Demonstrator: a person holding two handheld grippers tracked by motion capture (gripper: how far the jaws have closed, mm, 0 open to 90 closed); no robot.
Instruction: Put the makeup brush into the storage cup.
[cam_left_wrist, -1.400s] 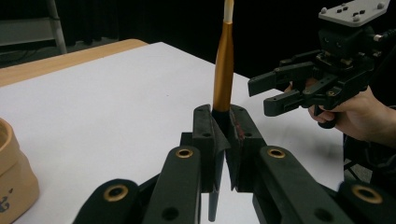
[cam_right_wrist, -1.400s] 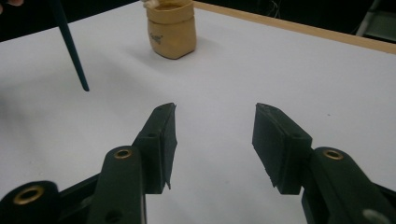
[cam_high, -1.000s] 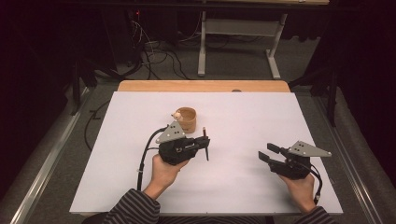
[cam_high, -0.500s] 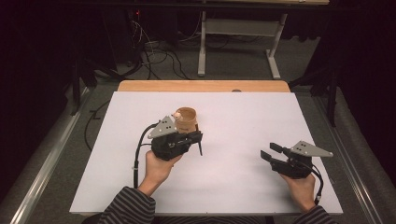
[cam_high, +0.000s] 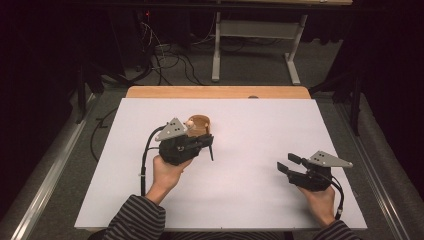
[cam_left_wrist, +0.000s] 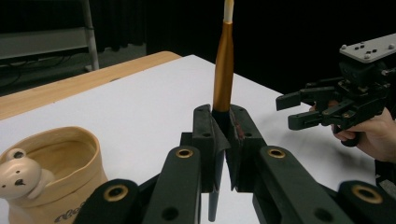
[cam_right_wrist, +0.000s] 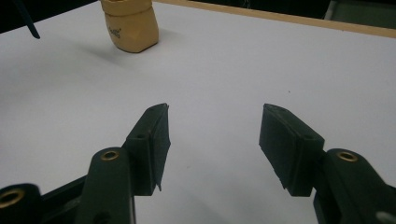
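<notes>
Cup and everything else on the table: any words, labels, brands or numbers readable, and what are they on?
Cup: a short dark print low on its side, seen in both gripper views, too small and blurred to read.
Pen held in the left gripper: no marking visible.
Right gripper and table: no text visible.

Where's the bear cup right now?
In the high view the bear cup stands on the white table, left of centre, just beyond the left gripper, which holds a pen.

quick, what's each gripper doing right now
left gripper: closed on the brush, beside the bear cup.
right gripper: open, holding nothing.
</notes>
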